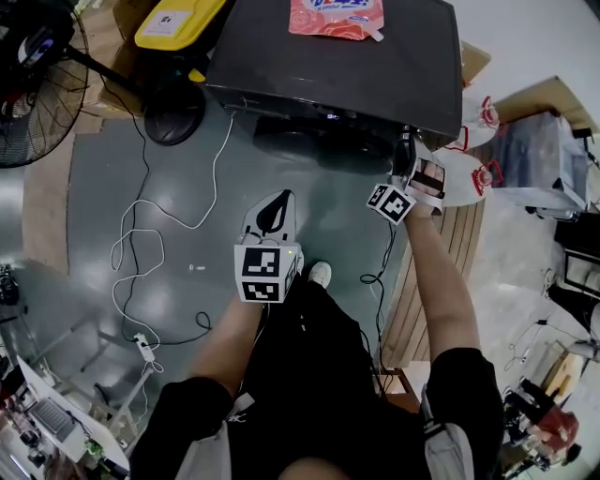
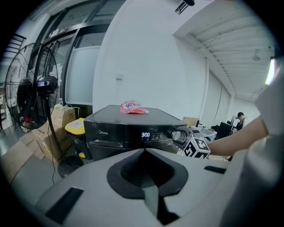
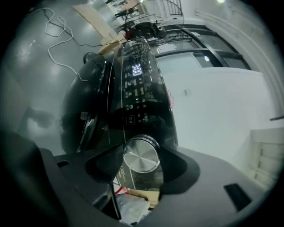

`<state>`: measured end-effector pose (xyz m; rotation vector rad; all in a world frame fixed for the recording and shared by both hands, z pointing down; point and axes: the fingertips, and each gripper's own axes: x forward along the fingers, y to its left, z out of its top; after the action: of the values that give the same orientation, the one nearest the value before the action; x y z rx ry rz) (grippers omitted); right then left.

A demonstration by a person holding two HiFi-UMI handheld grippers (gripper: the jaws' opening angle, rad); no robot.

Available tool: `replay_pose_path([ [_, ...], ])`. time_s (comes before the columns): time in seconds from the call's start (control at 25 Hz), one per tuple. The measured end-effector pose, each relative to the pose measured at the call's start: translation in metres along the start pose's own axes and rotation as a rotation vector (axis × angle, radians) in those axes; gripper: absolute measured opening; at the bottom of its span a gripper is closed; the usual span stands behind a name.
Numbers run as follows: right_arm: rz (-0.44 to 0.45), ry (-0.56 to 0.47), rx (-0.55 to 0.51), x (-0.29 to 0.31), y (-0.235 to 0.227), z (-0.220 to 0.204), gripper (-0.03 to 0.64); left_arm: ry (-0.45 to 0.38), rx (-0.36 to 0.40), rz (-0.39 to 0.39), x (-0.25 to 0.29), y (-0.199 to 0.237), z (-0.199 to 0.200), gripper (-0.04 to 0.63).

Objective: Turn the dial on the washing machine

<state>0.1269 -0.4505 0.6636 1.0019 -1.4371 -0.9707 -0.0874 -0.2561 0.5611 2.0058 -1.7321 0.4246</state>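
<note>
The black washing machine [image 1: 375, 66] stands ahead of me, its display [image 2: 145, 135] lit and reading 3:00. My right gripper [image 1: 408, 164] reaches the right end of the front panel. In the right gripper view its two jaws sit against either side of the silver dial [image 3: 141, 155], shut on it. From the left gripper view the same dial [image 2: 179, 135] shows with the right gripper's marker cube [image 2: 196, 148] just below it. My left gripper [image 1: 272, 211] hangs back from the machine, shut with nothing between its jaws.
A pink pouch [image 1: 336, 17] lies on the washer's lid. To the left are a standing fan [image 1: 33, 84] and a yellow-lidded bin [image 1: 178, 23]. A white cable [image 1: 141, 253] trails over the floor to a power strip [image 1: 145, 349]. Bags [image 1: 473, 173] lie at the right.
</note>
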Motion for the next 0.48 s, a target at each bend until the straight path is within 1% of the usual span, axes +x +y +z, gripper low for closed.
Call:
replay_pose_path([
  [0.24,-0.006,-0.023,-0.217,0.0009,0.0037,0.0,0.259,-0.006,-0.015,0.02,-0.005,0.0037,-0.0008,0.009],
  [0.36,0.002,-0.036,-0.258,0.0,0.0053,0.0002,0.259,-0.008,-0.023,0.027,-0.0086,0.0049,-0.0015,0.009],
  [0.48,0.007,-0.034,-0.252,0.0003,0.0062,0.0001,0.259,-0.012,-0.028,0.032,-0.0105,0.0049,-0.0016,0.009],
])
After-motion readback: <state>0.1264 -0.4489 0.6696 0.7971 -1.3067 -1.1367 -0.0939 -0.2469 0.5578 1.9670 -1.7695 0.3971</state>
